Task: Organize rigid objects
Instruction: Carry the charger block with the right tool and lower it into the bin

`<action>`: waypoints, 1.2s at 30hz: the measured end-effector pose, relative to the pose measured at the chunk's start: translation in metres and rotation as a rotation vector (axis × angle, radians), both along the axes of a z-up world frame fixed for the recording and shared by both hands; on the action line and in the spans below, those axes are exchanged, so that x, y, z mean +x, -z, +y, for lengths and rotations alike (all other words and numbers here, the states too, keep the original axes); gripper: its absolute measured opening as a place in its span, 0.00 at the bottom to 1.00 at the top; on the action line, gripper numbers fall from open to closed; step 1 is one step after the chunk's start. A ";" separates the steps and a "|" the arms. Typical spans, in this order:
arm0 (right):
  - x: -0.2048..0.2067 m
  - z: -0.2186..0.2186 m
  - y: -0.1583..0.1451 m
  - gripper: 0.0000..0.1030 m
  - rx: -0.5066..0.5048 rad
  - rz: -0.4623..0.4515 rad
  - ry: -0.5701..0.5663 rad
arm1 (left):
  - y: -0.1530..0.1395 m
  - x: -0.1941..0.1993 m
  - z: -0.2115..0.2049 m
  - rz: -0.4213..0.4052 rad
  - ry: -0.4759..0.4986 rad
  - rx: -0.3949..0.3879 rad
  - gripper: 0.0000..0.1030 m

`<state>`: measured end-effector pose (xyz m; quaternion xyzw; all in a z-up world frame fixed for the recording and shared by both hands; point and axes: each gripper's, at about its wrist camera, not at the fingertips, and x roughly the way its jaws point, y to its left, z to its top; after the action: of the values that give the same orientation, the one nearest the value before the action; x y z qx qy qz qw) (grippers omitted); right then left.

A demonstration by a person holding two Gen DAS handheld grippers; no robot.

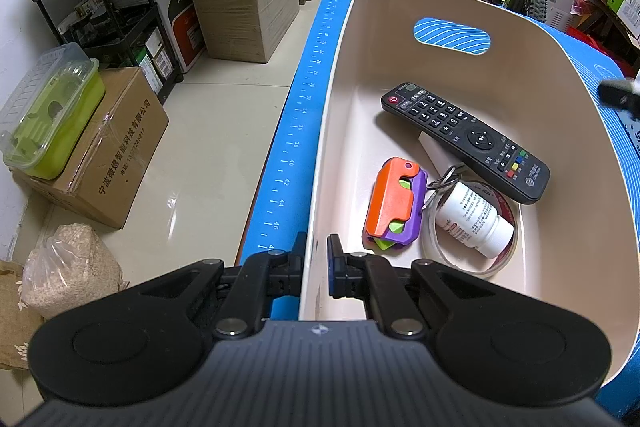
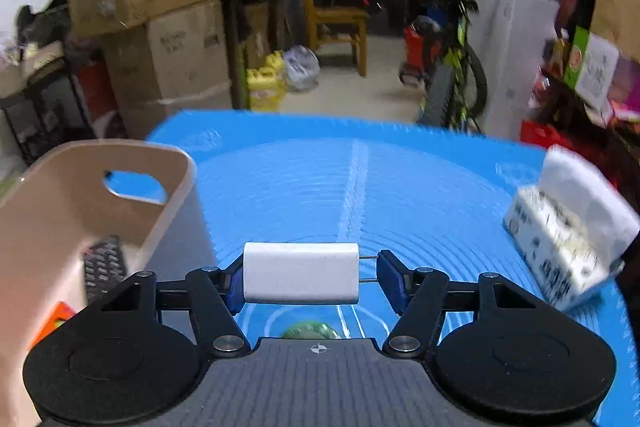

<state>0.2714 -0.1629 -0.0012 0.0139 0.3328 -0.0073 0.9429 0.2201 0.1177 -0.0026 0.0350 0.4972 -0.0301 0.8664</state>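
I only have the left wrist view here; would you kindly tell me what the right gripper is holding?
Observer: The right gripper is shut on a white charger, its prongs against one pad.
Operator: Where is it relative to the bin?
Observer: The bin sits at the left of that view; the charger is not over it.
Operator: Is anything else on the mat?
Observer: A tissue pack lies on the blue mat, at the right.
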 end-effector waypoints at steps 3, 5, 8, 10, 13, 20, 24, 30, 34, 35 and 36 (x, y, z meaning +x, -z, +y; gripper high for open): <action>-0.009 0.014 -0.024 0.66 -0.018 -0.051 -0.068 | 0.001 0.000 -0.001 0.000 -0.001 0.002 0.09; -0.015 0.025 -0.037 0.66 -0.026 -0.081 -0.123 | 0.000 0.000 -0.001 0.000 -0.001 0.003 0.09; -0.017 0.046 -0.053 0.66 -0.029 -0.105 -0.196 | 0.001 0.000 -0.002 0.001 -0.001 0.003 0.09; -0.014 0.061 -0.059 0.66 -0.012 -0.101 -0.248 | 0.001 0.000 -0.002 0.001 -0.001 0.002 0.09; -0.007 0.084 -0.064 0.66 0.001 -0.078 -0.311 | 0.001 0.000 -0.002 0.001 0.000 0.002 0.09; 0.012 0.153 -0.045 0.66 -0.064 0.052 -0.465 | 0.001 0.000 -0.002 0.001 0.000 -0.002 0.09; 0.019 0.176 -0.027 0.66 -0.084 0.129 -0.507 | 0.001 -0.001 -0.003 0.001 0.000 -0.003 0.09; 0.026 0.198 -0.001 0.66 -0.132 0.211 -0.551 | 0.001 0.000 -0.002 0.002 0.000 -0.004 0.09; 0.027 0.207 0.013 0.66 -0.166 0.250 -0.587 | 0.001 0.000 -0.002 0.004 0.001 -0.001 0.09; 0.027 0.206 0.016 0.66 -0.167 0.265 -0.589 | 0.002 0.000 -0.003 0.005 0.001 -0.001 0.09; 0.028 0.208 0.018 0.66 -0.163 0.279 -0.585 | 0.001 0.000 -0.003 0.005 0.001 0.001 0.09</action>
<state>0.2997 0.0452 -0.0187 -0.1588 0.4470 0.2351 0.8483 0.2203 0.1146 -0.0038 0.0357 0.4992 -0.0303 0.8652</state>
